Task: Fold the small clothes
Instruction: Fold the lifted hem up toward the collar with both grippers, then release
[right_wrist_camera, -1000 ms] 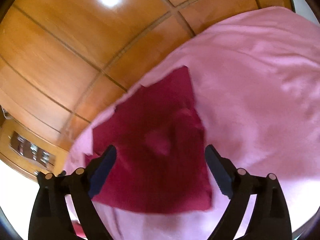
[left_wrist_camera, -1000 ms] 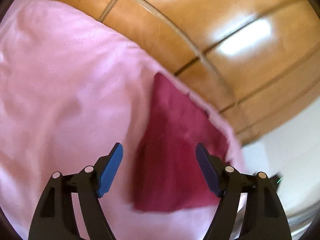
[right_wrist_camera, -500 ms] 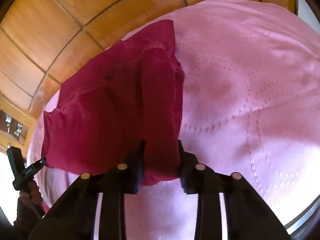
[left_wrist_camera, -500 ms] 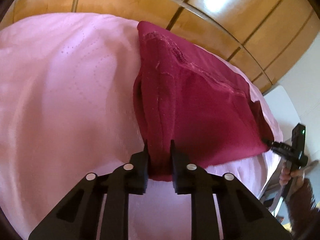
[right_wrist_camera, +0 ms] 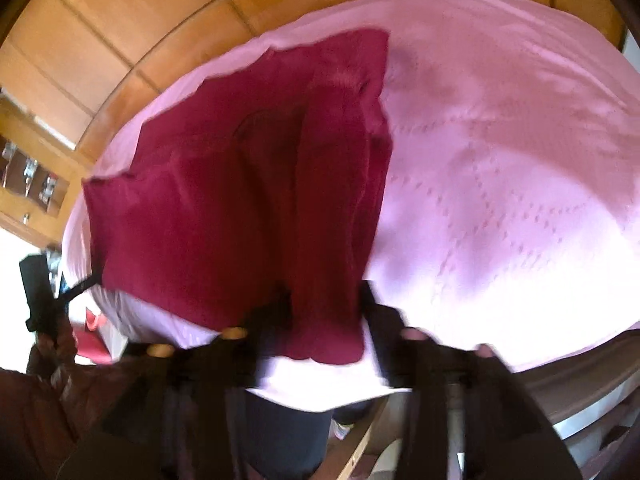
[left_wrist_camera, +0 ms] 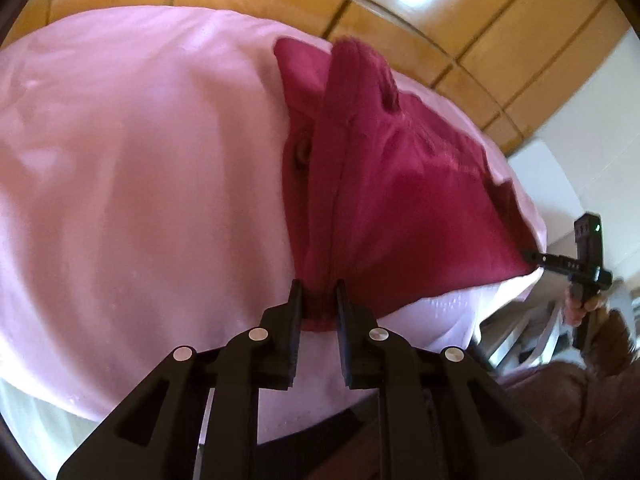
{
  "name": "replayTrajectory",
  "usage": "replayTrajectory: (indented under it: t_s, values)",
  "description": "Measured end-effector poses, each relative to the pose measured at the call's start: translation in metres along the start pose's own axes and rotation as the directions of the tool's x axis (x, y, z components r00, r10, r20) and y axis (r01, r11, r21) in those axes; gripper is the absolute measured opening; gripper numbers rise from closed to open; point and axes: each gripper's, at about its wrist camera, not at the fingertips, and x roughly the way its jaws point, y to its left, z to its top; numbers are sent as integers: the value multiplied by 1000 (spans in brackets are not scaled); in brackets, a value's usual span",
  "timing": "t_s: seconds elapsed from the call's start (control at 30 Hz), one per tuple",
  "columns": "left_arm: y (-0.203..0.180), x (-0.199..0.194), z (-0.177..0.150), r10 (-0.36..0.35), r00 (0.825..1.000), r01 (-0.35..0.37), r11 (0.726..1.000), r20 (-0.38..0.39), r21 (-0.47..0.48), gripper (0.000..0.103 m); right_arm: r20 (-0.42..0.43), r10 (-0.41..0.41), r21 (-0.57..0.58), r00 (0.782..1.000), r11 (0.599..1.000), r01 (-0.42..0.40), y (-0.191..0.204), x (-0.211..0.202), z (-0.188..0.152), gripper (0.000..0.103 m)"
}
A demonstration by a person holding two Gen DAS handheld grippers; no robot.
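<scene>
A dark red garment (left_wrist_camera: 404, 196) lies on a pink quilted bedspread (left_wrist_camera: 140, 184). My left gripper (left_wrist_camera: 318, 300) is shut on the garment's near left corner, with the cloth bunched between the jaws and rising in a ridge. The right gripper also shows in the left wrist view (left_wrist_camera: 532, 258), holding the far right corner. In the right wrist view the garment (right_wrist_camera: 224, 208) hangs lifted and stretched, and my right gripper (right_wrist_camera: 324, 320) is shut on its near corner, blurred. The left gripper shows at the left there (right_wrist_camera: 86, 282), pinching the other corner.
Wooden panelling (left_wrist_camera: 460, 28) stands behind the bed. A wooden shelf unit (right_wrist_camera: 32, 184) is at the left in the right wrist view. The bedspread's near edge (right_wrist_camera: 320, 392) drops off just below my right gripper. A white wall (left_wrist_camera: 588, 128) is at the right.
A second ago both grippers were open above the flat garment. They closed on its near corners, and now they have lifted them, so the cloth rises and stretches between them.
</scene>
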Motion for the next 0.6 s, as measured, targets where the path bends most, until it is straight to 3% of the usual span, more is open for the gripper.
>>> replayTrajectory:
  t_s: [0.07, 0.13, 0.27, 0.3, 0.37, 0.4, 0.43, 0.47, 0.57, 0.6]
  values:
    - [2, -4, 12, 19, 999, -18, 1000, 48, -13, 42, 52, -21, -12, 998, 1000, 22, 5, -1, 18, 63]
    - [2, -9, 24, 32, 993, -30, 999, 112, -21, 55, 85, -47, -21, 995, 999, 49, 8, 2, 32, 64]
    - [-5, 3, 54, 27, 987, -28, 1000, 157, 4, 55, 96, -103, -48, 990, 993, 108, 10, 26, 56, 63]
    - [-6, 11, 62, 24, 987, -28, 999, 157, 20, 55, 85, -116, -55, 990, 991, 121, 10, 36, 61, 60]
    - [-8, 26, 72, 45, 987, -48, 999, 157, 15, 58, 66, -148, -74, 987, 985, 153, 13, 49, 65, 43]
    - [-5, 37, 78, 48, 988, -48, 999, 144, -4, 58, 59, -171, -87, 984, 981, 176, 15, 55, 66, 27]
    - [-4, 41, 80, 45, 990, -43, 999, 135, -17, 57, 60, -183, -97, 981, 977, 188, 16, 56, 63, 16]
    - [-5, 47, 83, 36, 992, -33, 999, 121, -25, 35, 71, -185, -108, 980, 975, 192, 20, 53, 62, 11]
    - [-12, 46, 83, 26, 992, -29, 999, 121, 21, 8, 112, -178, -132, 978, 973, 192, 24, 35, 55, 9]
    - [-15, 45, 82, 10, 992, -15, 999, 125, 36, 8, 129, -175, -137, 976, 972, 192, 27, 26, 54, 8]
